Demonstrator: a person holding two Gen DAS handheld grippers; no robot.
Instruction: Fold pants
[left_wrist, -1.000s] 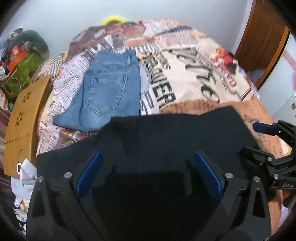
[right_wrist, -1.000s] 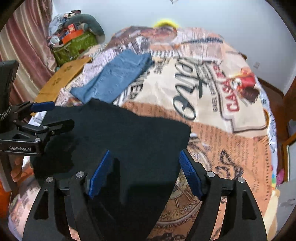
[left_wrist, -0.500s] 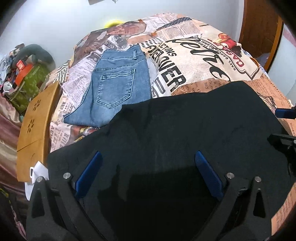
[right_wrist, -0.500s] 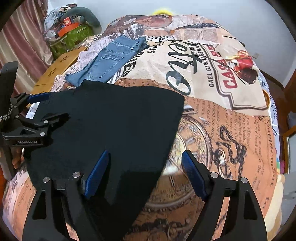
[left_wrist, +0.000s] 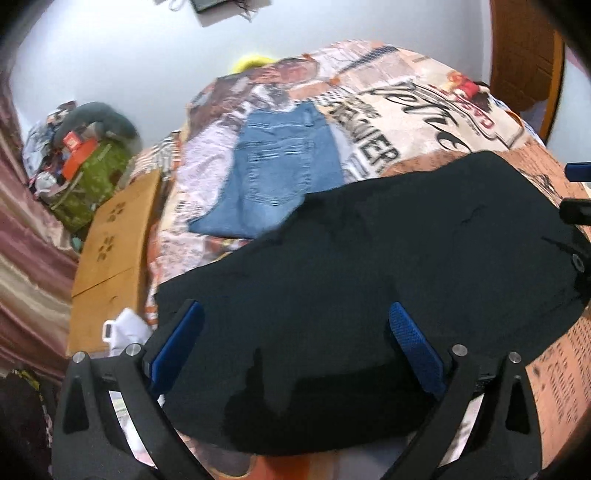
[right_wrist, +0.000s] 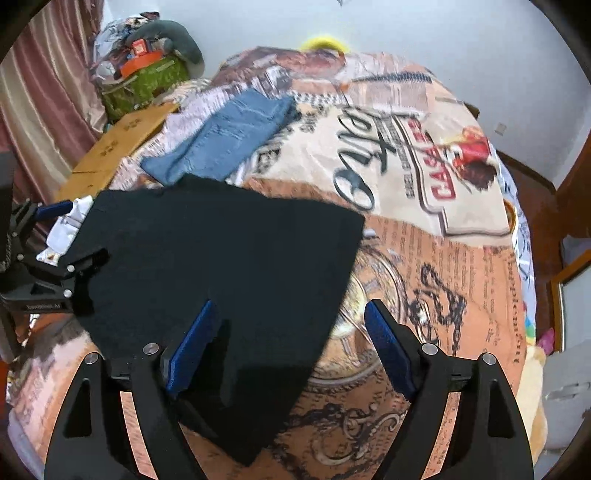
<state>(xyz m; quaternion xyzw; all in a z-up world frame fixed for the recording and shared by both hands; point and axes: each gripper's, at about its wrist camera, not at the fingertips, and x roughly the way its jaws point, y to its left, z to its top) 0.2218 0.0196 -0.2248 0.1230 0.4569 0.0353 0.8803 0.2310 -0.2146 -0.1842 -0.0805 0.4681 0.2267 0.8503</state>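
**Both hand-held grippers open over black pants**

The left hand-held gripper (left_wrist: 295, 347) and the right hand-held gripper (right_wrist: 291, 341) were spread wide, holding nothing. The black pants (left_wrist: 369, 266) lay flat on the bed (right_wrist: 424, 258) directly beneath both. Folded blue jeans (left_wrist: 280, 173) rested beyond, past the pants' far edge.

Left tool (left_wrist: 295, 350) with blue fingers spread wide apart. Right tool (right_wrist: 291, 347) likewise spread wide, positioned alongside the left tool.
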